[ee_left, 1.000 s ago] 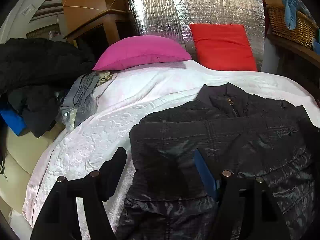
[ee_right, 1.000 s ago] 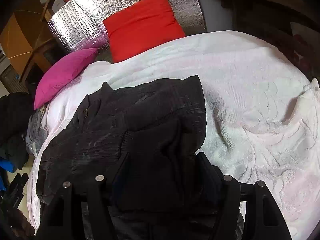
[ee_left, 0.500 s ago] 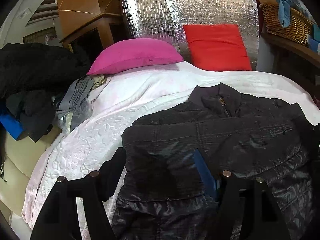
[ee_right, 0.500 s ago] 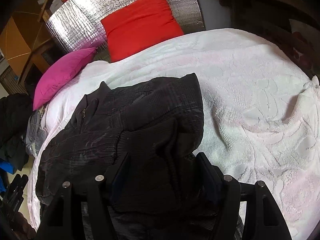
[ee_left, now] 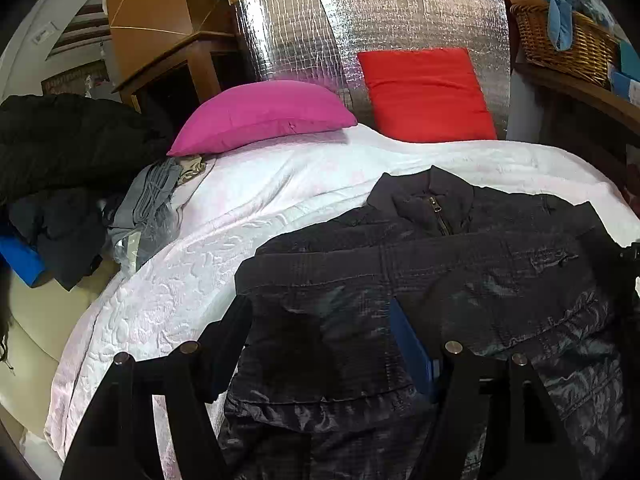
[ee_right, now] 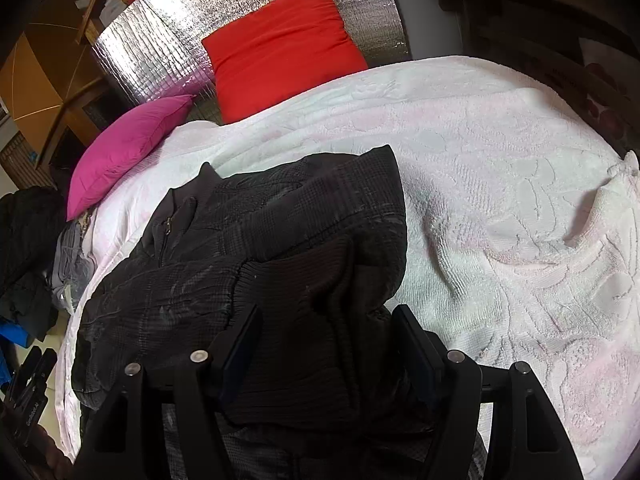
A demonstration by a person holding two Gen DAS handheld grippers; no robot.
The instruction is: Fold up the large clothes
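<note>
My black jacket [ee_left: 440,264] lies zipped and flat on the bed [ee_left: 248,216], ready for folding. Both the left gripper [ee_left: 320,332] and right gripper [ee_right: 332,336] hover released above its hem.

The jacket [ee_left: 460,280] is lying on the bedspread [ee_left: 280,208], collar toward the headboard panel [ee_left: 372,28]. Behind it, two pillows [ee_left: 260,114] are resting before that panel. A clothes pile [ee_left: 60,168] is sitting left of the bedspread. A basket [ee_left: 568,44] is standing on the right-hand shelf [ee_left: 580,92].
</note>
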